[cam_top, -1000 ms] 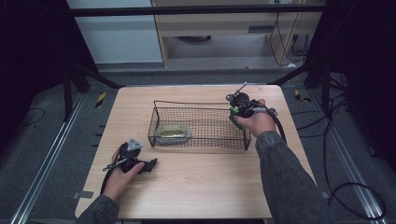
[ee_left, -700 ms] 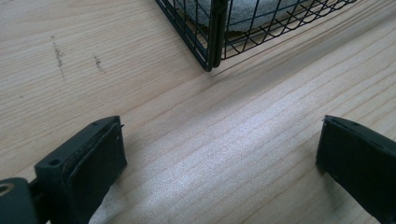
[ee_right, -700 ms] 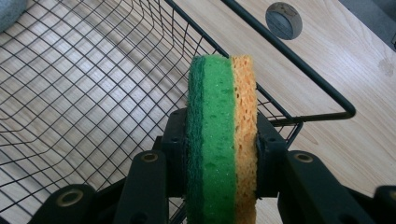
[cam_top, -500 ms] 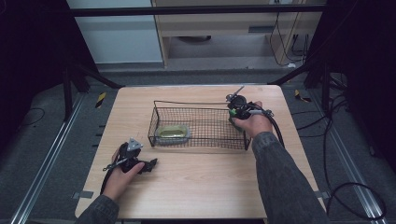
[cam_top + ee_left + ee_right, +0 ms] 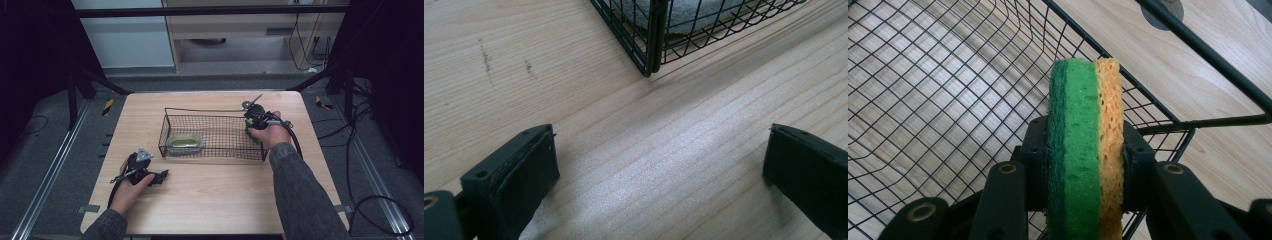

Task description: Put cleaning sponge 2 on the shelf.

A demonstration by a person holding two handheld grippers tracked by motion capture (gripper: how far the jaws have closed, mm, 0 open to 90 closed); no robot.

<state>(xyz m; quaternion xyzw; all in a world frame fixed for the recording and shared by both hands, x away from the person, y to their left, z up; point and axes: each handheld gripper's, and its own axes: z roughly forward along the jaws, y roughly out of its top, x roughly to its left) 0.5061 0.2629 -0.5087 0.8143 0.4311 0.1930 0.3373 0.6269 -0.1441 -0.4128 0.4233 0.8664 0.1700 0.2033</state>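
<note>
Sponge (image 5: 1085, 150), green scouring face on one side and yellow foam on the other, stands on edge between the right gripper's (image 5: 1083, 165) jaws. Pads press both flat faces; grip is firm, foam slightly pinched. Its long axis runs straight out along the jaws, away from the hand.

Position: in the high view the sponge (image 5: 251, 131) sits at the right end of the wire basket (image 5: 215, 111), just at or over the right wall. From the right gripper view it hangs above the mesh floor, with the basket's right rim and corner just beyond it. Whether it clears the rim fully or brushes it, cannot tell.

Judgement: the work in hand looks like placing the sponge in the basket. What matters is that the open mesh floor lies to the left of the sponge, so the drop wants a short carry leftward and down before release.

A pale dish with something yellow-green in it (image 5: 185, 143) occupies the basket's near left corner, well apart from the sponge.

Left gripper (image 5: 150, 175) rests on the table (image 5: 225, 200), near left of the basket, jaws wide apart, nothing between them. Right hand (image 5: 272, 132) is the nearer one.
</note>
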